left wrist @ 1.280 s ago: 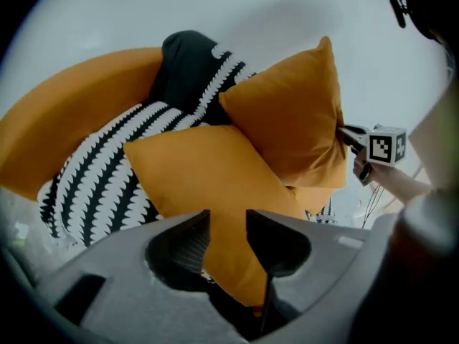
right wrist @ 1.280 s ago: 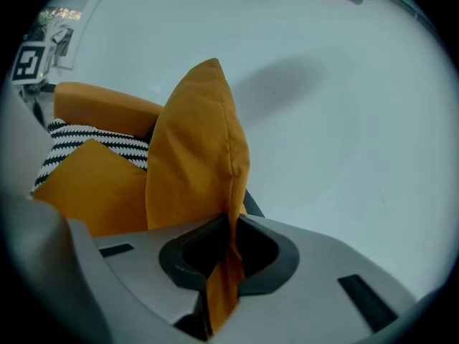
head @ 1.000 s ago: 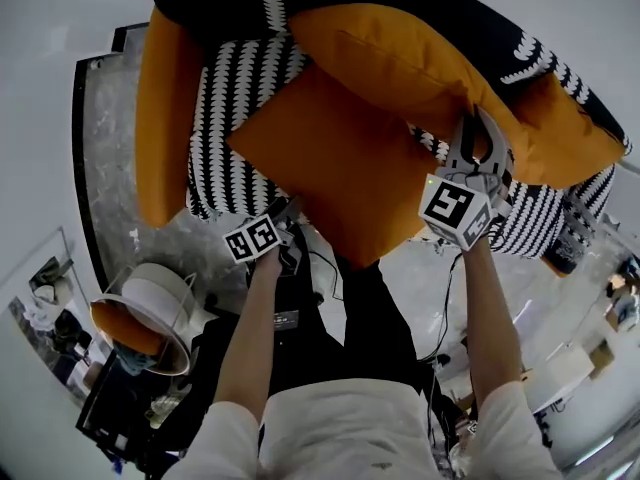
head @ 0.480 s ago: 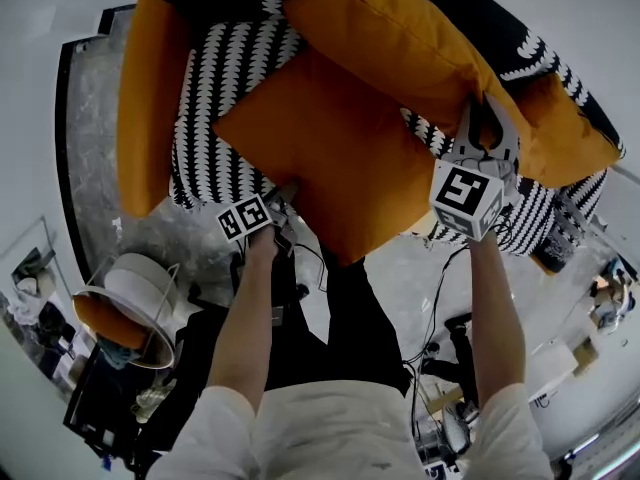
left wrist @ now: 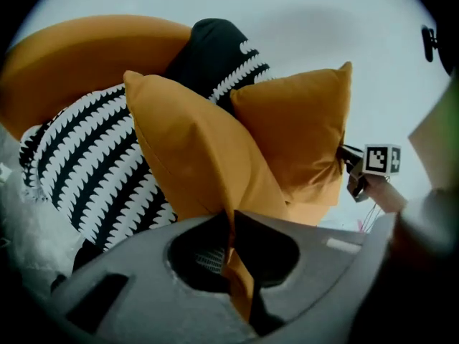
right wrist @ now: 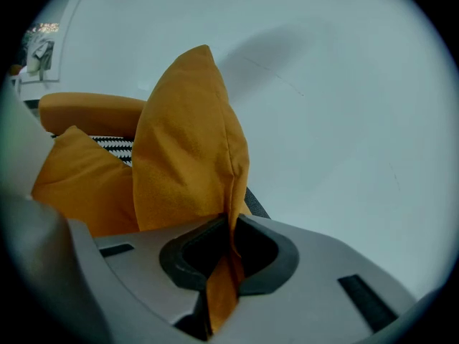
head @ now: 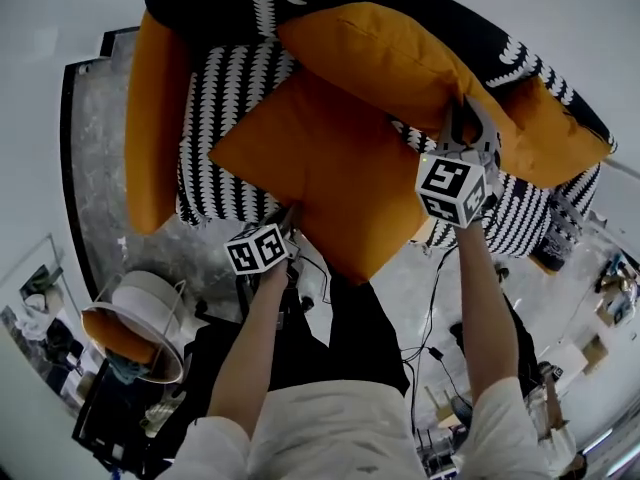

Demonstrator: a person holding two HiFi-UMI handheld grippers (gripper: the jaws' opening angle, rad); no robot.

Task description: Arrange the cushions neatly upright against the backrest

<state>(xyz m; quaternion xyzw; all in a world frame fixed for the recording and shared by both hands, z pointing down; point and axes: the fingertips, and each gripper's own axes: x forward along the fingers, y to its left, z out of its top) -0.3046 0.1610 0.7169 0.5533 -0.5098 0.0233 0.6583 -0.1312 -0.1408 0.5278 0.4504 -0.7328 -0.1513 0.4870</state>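
Bare white space lies open beyond the right tongs [right wrist: 231, 224]. Ahead of the left tongs [left wrist: 231, 217] the patterned armchair [head: 230, 88] and its orange armrest [head: 155, 128] close things in. The left tongs have just closed and pinch the front cushion [head: 320, 168] by its edge; it sits corner-down like a diamond. The right tongs grip the seam of the rear cushion [head: 390, 58], which lies lengthwise along the backrest.

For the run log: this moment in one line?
left gripper: just closed on edge of front orange cushion | right gripper: shut on edge of rear orange cushion | both on black-and-white armchair
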